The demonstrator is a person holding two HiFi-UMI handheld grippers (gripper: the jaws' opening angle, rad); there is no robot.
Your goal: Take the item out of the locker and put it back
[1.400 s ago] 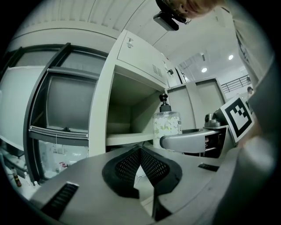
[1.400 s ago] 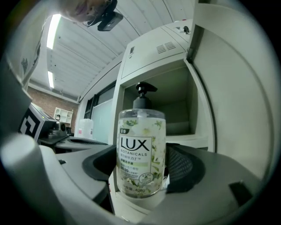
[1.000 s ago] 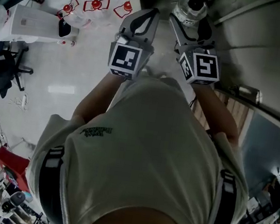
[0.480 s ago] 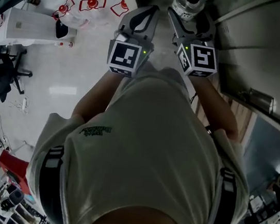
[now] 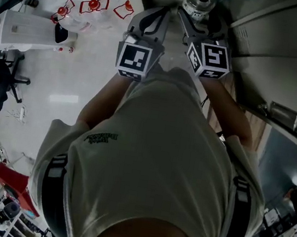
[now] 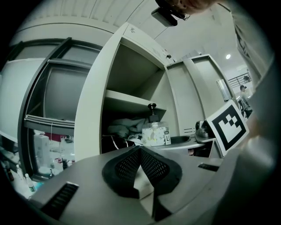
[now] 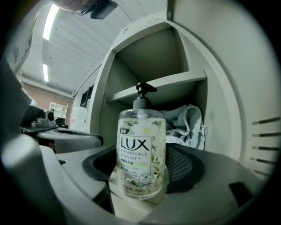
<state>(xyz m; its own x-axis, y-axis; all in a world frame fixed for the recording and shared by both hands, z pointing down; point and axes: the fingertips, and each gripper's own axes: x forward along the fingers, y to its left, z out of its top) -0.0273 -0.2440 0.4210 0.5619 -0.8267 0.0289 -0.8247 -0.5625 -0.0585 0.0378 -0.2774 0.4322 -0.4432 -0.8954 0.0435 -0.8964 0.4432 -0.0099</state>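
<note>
Gripping the pump bottle (image 7: 141,149) low on its body in wide-spread right tongs (image 7: 145,186), just outside the locker (image 7: 175,85), with left tongs (image 6: 140,151) closed, empty. Likely rigid, slick, liquid-heavy: best clamped on the body, not up top

Looking along the right gripper view, the locker (image 7: 131,37) mouth is open dead ahead, but the shelf (image 7: 175,85) caps it at 12 o'clock and the side wall (image 7: 232,101) shuts off 3 o'clock. A crumpled cloth (image 7: 188,123) hogs the back at 2 o'clock, just behind the soap bottle (image 7: 141,149). Only a narrow dark gap at 9 o'clock beside the bottle is bare.
</note>
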